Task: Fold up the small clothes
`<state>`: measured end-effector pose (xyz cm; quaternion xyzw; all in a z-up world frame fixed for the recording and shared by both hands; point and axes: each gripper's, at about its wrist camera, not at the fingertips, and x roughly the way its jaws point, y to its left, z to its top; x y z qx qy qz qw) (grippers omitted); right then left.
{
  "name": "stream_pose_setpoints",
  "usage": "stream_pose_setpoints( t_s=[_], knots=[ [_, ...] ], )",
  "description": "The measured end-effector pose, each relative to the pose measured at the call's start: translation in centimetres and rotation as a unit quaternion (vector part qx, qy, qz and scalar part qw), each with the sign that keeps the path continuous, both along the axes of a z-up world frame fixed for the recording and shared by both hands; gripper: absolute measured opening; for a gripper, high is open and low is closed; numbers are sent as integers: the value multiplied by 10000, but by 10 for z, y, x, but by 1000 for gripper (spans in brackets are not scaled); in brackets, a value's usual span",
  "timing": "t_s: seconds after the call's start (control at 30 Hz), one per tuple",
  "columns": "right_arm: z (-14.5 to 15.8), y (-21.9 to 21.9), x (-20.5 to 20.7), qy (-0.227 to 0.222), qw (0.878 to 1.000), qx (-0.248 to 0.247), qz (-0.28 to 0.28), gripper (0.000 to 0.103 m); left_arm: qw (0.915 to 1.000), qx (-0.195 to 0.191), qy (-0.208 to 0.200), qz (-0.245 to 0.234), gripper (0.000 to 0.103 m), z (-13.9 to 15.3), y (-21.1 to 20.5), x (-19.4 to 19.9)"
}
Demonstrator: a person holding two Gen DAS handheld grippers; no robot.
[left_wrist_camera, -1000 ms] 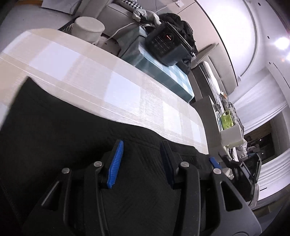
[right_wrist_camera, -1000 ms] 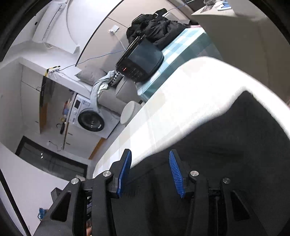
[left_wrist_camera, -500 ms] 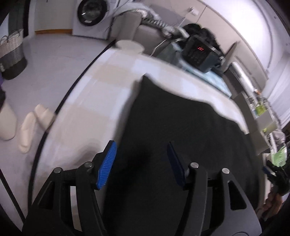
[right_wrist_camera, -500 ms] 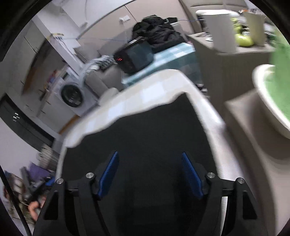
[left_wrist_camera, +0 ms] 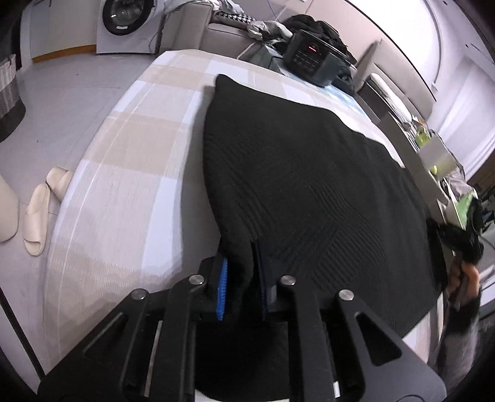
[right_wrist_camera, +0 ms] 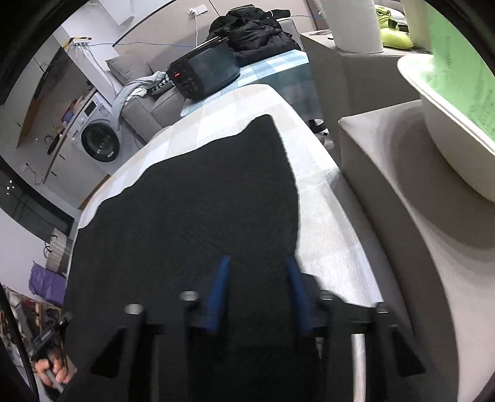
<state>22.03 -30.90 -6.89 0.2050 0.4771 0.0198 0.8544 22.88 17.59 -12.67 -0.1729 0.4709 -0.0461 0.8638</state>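
A black ribbed knit garment point(left_wrist_camera: 309, 173) lies spread flat on a table under a beige and white checked cloth point(left_wrist_camera: 123, 154). At its near left corner, my left gripper point(left_wrist_camera: 239, 263) is closing, and its blue pads pinch a fold of the fabric. In the right wrist view the same garment point(right_wrist_camera: 201, 210) fills the middle. My right gripper point(right_wrist_camera: 258, 269) is over its near right edge. Those jaws are closing but still stand apart, with black cloth between them. The fingers are blurred.
Pale slippers point(left_wrist_camera: 37, 210) lie on the floor left of the table. A black appliance point(left_wrist_camera: 309, 58) sits on a teal checked surface beyond it, with a washing machine point(left_wrist_camera: 126, 21) behind. A white bowl point(right_wrist_camera: 439, 117) stands on a grey block close on the right.
Both grippers have drawn back from the far side to the garment's near corners. Both jaws have narrowed, and the left has closed on the fabric.
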Motion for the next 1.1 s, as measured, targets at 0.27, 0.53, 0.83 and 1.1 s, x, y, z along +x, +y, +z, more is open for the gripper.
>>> stream_pose_setpoints(
  t_s=[0.27, 0.53, 0.83, 1.1],
  knots=[
    [7, -3, -4, 100, 9998, 78, 124, 31, 9990, -388, 11, 213, 13, 1, 12, -20],
    [3, 5, -34, 101, 9992, -63, 381, 31, 9973, -662, 37, 328, 12, -8, 10, 6],
    [15, 13, -23, -248, 9985, -410, 279, 15, 9968, -87, -157, 777, 6, 5, 14, 9],
    [16, 0, -63, -139, 9991, 12, 412, 44, 9985, -447, -39, 319, 42, 8, 14, -20]
  ],
)
